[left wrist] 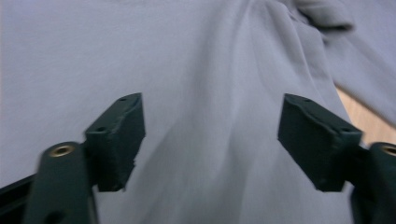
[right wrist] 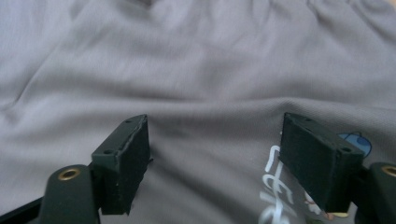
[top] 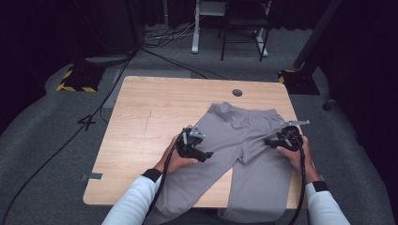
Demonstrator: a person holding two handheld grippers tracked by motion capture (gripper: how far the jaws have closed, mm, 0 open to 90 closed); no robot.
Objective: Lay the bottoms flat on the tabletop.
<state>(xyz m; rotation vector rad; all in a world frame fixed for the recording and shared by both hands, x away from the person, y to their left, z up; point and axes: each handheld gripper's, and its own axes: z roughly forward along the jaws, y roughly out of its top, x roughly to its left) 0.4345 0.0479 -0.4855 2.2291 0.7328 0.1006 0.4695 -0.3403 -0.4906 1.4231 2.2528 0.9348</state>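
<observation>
Trousers (top: 244, 140), grey, soft and light, likely to drape and slip; spread flat on right half of bench (top: 141, 117), legs hanging off near edge. Best pinched at waistband or a hem. Left gripper (top: 206, 155) and right gripper (top: 267, 140) both gaping, nothing held. Pale wood top; dark carpeted room.

left gripper (top: 202, 153) jaws wide (nothing clamped), right gripper (top: 271, 141) likewise gaping
</observation>
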